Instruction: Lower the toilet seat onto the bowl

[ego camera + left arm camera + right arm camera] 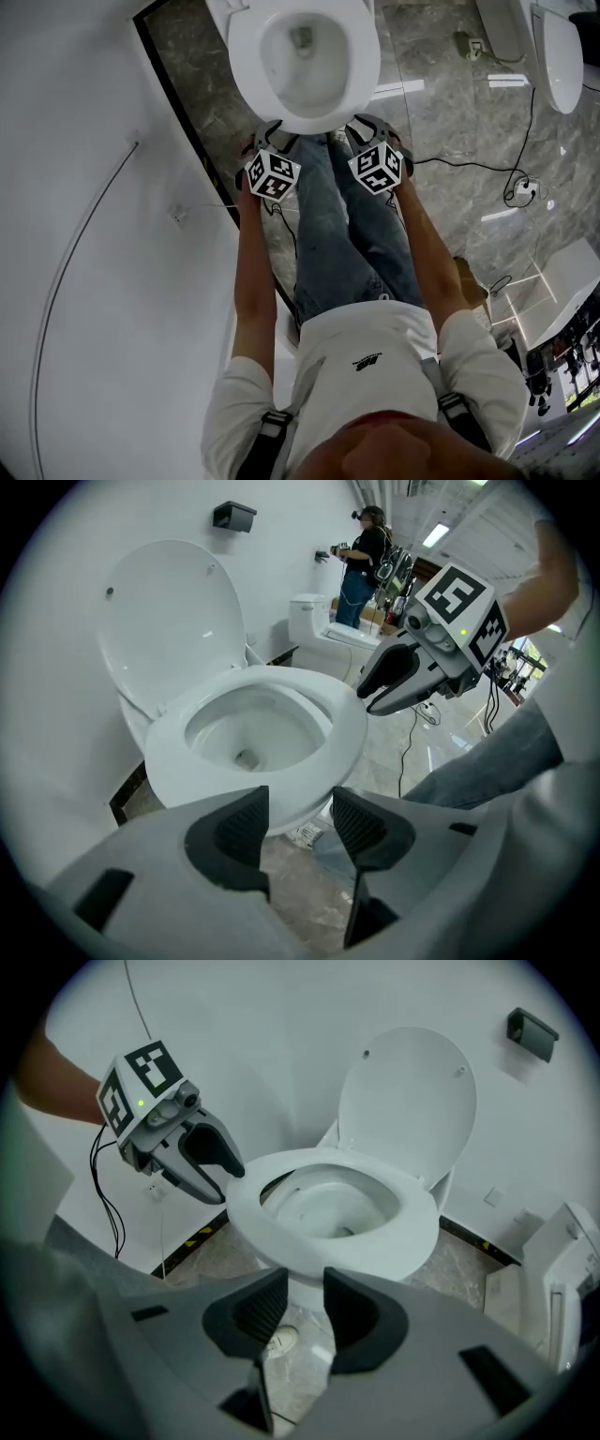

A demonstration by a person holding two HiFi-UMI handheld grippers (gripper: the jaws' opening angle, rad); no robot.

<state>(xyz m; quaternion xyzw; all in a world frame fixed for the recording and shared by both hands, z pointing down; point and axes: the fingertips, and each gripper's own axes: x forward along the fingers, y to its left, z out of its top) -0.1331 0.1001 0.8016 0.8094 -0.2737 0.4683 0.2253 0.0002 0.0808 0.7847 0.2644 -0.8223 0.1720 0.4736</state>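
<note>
Seat down, tools empty
The seat lies flat on the bowl, lid upright. Left tool and right tool gape open near its front; avoid nudging it.

Ahead of the left hand-held gripper, the toilet looks glossy, smooth and white; the floor beneath is polished grey marble; the pads are matt and ribbed.

White oval toilet seat is down, lying level on the white bowl, with its front end nearest the camera. The bowl's inside is open to view, with the drain at the bottom. White lid stands upright behind, against the wall.
</note>
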